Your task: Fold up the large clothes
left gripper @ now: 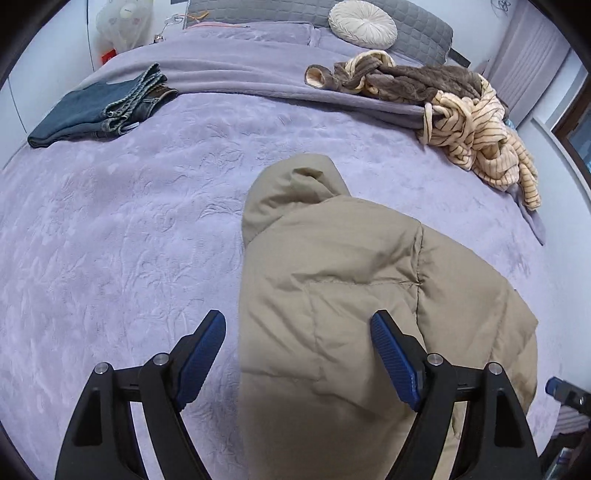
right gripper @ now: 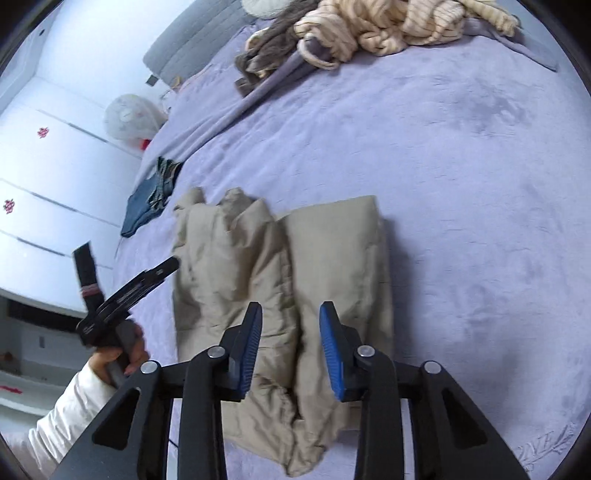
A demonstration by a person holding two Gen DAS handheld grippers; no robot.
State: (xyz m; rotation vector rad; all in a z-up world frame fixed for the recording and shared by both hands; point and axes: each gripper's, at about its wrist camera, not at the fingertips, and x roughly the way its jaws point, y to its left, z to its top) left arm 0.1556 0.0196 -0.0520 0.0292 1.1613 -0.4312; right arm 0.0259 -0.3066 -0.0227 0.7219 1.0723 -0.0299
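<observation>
Beige jacket (left gripper: 351, 295), lilac bedspread (left gripper: 129, 240), white wardrobe (right gripper: 55, 155)

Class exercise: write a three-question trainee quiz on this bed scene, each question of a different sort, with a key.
1. True or false: the jeans lie folded on the bed.
2. What lies nearest the pillow? A) jeans B) jacket C) heap of striped and brown clothes
3. Fill in: neither the left gripper nor the right gripper grips the ____.

Key: 1 true; 2 C; 3 jacket. Both grippers hang over the jacket with the fingers apart.
</observation>
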